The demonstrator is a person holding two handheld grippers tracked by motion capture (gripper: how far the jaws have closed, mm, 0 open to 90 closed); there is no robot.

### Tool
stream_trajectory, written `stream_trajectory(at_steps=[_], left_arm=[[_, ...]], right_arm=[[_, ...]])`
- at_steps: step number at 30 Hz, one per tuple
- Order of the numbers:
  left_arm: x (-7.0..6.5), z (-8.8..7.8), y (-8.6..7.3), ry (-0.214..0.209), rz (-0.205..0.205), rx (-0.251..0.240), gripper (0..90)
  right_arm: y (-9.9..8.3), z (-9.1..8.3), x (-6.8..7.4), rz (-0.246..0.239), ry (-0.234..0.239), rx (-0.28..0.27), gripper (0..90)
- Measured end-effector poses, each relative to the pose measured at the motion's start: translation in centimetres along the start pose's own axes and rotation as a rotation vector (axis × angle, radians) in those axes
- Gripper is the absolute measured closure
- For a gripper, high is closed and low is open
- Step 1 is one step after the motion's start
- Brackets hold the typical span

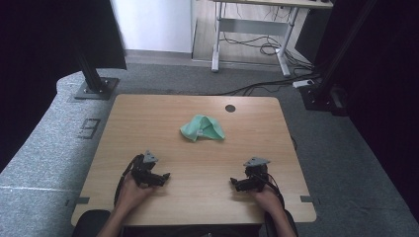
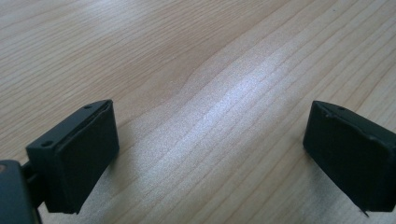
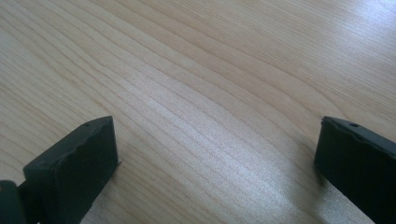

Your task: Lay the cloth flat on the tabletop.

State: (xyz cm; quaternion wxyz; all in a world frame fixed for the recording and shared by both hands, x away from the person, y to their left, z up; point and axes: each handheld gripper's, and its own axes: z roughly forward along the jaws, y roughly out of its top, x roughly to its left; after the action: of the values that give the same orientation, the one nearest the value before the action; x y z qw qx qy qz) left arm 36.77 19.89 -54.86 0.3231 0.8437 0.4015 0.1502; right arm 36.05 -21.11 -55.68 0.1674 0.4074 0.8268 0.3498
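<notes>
A crumpled green cloth [image 1: 202, 128] lies on the wooden counter [image 1: 148, 123], a little beyond its middle and well apart from both grippers. From the left gripper [image 1: 160, 177] the cloth sits at about one o'clock; from the right gripper [image 1: 236, 182] it sits at about eleven o'clock. Both grippers rest near the counter's near edge, each held in a hand, with their tips turned inward toward each other.

In the left gripper view the left gripper's [image 2: 210, 140] jaws stand spread wide, with bare wood grain between them. In the right gripper view the right gripper's [image 3: 215, 149] jaws are likewise spread wide over bare wood, holding nothing.

The cloth is mint green, bunched into a loose, roughly triangular heap with soft folds and a small pale patch near its middle. A dark round hole [image 1: 230, 108] in the counter lies at about one o'clock from the cloth.
</notes>
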Motion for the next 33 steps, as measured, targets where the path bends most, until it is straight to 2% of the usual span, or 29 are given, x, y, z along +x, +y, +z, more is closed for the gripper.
stream_trajectory(at_steps=[21,27,31,33], left_arm=[[-0.1,0.2,0.3,-0.001,-0.003,0.009,1.1],[-0.1,0.1,0.7,-0.003,-0.011,0.018,7.7],[-0.2,0.1,1.0,-0.028,-0.017,0.008,12.2],[-0.4,0.1,1.5,-0.026,-0.003,0.004,13.4]], right_arm=[[0.0,0.0,0.0,0.000,0.000,0.000,0.0],[0.0,0.0,0.0,0.000,0.000,0.000,0.0],[0.0,0.0,0.0,0.000,0.000,0.000,0.0],[0.0,0.0,0.0,0.000,0.000,0.000,0.0]])
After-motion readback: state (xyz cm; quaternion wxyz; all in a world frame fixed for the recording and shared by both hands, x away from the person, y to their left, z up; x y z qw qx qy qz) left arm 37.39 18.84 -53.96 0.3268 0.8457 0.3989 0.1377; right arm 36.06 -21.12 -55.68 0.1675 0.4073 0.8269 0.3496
